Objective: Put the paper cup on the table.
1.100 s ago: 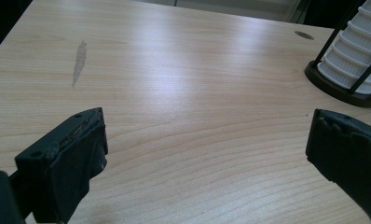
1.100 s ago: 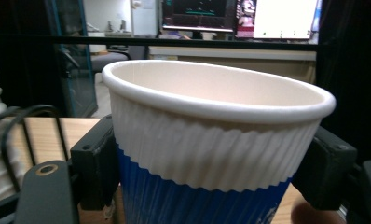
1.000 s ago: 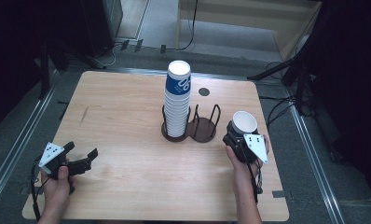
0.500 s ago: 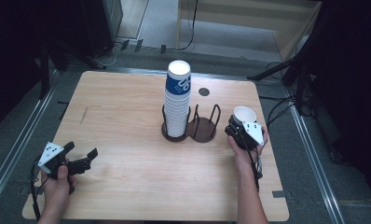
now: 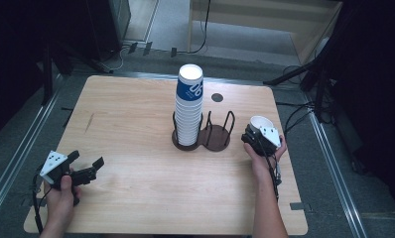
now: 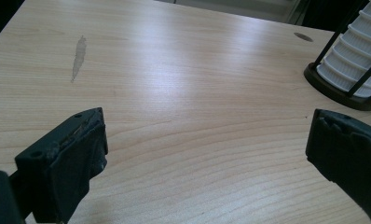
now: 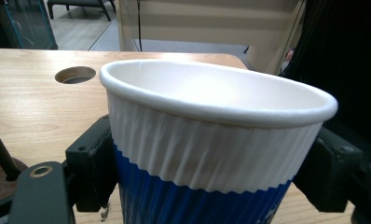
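Bare worktop (image 5: 136, 129) lies open left of the cup stack (image 5: 188, 106). The wire holder (image 5: 213, 131) blocks the middle.

We see wooden table (image 5: 136, 124), light grain, darker streak (image 5: 89, 122) on it well left of cup rack (image 5: 203, 135). Rack dark, two round bays side by side, upright wire posts, near table middle. Tall cup stack (image 5: 188, 106) fills rack's left bay, ribbed white sides, blue band near top; right bay bare. Small round hole (image 5: 217, 97) in tabletop behind rack, slightly right. Cables (image 5: 299, 116) on grey floor right of rack, past table edge.
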The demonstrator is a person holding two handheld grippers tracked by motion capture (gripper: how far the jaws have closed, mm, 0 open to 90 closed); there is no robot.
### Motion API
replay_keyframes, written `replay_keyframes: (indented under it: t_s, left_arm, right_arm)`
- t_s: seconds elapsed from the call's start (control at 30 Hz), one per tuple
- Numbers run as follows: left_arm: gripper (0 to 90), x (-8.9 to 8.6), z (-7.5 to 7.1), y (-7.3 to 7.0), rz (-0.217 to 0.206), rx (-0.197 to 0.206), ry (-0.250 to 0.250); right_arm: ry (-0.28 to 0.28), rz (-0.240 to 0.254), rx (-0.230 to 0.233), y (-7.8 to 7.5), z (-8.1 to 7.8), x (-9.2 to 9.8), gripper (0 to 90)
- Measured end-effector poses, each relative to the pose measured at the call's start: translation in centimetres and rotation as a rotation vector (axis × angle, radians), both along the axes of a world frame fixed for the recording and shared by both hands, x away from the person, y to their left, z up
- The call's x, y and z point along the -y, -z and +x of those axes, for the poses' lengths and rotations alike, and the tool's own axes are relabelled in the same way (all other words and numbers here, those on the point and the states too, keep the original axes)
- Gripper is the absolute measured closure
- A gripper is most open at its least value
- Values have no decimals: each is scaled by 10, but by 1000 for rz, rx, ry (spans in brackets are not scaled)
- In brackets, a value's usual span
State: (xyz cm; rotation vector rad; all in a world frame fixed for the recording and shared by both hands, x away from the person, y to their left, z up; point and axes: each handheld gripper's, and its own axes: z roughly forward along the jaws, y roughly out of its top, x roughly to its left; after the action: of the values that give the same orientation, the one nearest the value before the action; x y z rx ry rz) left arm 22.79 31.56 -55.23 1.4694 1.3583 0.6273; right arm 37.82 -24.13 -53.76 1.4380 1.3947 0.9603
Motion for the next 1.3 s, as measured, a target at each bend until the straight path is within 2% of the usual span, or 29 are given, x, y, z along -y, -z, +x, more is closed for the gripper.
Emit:
replay_keyframes:
  t_s: [0.13,0.2,0.37,0.47,0.53,0.77,0.8,1.0,1.3]
  left_arm:
    - [0,-1,1,0,-10,-5,1]
    - [0,-1,1,0,-15,-5,3]
    - [0,-1,1,0,-10,-2,2]
    - [0,-1,1,0,-10,-2,1]
    - [0,-1,1,0,-12,-3,1]
    - [0,-1,1,0,-16,-3,4]
    - [0,-1,1,0,-18,-3,5]
    - [0,-2,1,0,-22,-2,3]
    - [0,-3,0,1,-34,4,0]
  right_arm:
    - [-13,18,-23,2,0,2,182]
    - [-21,2,-30,2,0,2,182]
    - [-31,8,-49,3,-3,1,163]
    - [-44,40,-54,0,-4,1,66]
    - [-72,55,-51,-2,-5,1,0]
    - [-87,108,-50,-11,-15,4,0]
    - [-91,122,-44,-13,-20,7,0]
    - [-91,129,-26,-13,-37,15,0]
    - [-110,120,26,-22,-61,20,0]
